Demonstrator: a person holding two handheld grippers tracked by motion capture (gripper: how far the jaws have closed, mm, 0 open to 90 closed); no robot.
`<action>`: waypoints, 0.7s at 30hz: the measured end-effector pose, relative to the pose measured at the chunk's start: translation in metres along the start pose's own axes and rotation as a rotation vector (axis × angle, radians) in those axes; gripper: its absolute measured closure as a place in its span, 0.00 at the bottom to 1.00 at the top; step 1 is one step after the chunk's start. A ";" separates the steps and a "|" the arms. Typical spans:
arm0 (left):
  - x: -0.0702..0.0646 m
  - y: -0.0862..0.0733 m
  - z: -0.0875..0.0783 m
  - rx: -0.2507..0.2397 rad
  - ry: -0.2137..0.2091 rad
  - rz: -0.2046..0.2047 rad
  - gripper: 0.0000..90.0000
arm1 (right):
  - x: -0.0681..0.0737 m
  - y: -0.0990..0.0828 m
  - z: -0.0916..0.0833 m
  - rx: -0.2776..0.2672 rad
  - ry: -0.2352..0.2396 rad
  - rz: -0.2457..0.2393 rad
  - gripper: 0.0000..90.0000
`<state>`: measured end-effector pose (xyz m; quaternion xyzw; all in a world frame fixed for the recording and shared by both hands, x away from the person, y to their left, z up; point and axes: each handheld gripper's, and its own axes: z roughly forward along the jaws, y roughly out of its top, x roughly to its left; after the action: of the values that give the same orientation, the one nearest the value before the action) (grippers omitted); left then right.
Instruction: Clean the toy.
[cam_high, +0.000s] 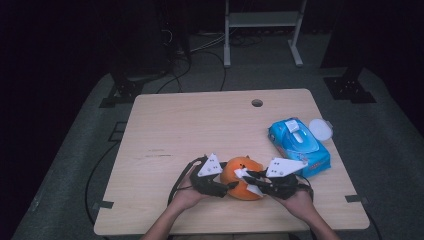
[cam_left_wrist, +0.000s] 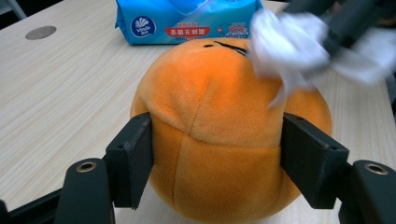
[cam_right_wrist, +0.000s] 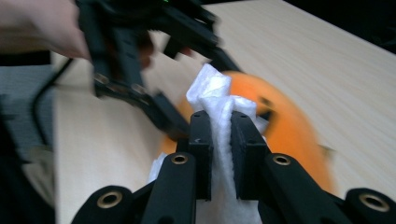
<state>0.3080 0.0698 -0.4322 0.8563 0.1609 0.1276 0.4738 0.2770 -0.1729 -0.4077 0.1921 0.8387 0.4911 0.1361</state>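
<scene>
Now left gripper (cam_left_wrist: 217, 158) clamps plush ball (cam_left_wrist: 224, 140), right gripper (cam_right_wrist: 219, 140) pinches tissue (cam_right_wrist: 215, 93) atop it; hard wiping may roll it free.

The room is dim, its far end lost in dark. A pale wooden desk (cam_high: 200, 125) stands lit in the middle on grey carpet (cam_high: 65, 170). A round cable hole (cam_high: 257, 103) sits near the desk's far edge, right of centre. Beyond that edge, white frame legs (cam_high: 227, 35) rise from the floor, with black cables (cam_high: 200, 47) snaking between them. Black stand feet (cam_high: 117, 95) rest off the far left corner, and another foot (cam_high: 350, 87) off the far right corner. Dark tape strips (cam_high: 102, 205) mark the carpet by the near left corner.
</scene>
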 end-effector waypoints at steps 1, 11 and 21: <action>-0.001 -0.001 0.000 0.001 0.005 0.016 0.34 | 0.005 0.004 0.006 0.004 0.006 -0.025 0.88; -0.002 -0.004 -0.002 -0.003 -0.035 0.040 0.30 | -0.019 -0.004 -0.005 -0.005 -0.059 0.055 0.88; -0.013 0.001 0.000 -0.006 -0.011 0.109 0.34 | 0.000 0.010 0.007 -0.019 0.009 0.013 0.88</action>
<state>0.2962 0.0646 -0.4323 0.8631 0.1111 0.1490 0.4697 0.2819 -0.1636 -0.4022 0.1939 0.8332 0.5009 0.1310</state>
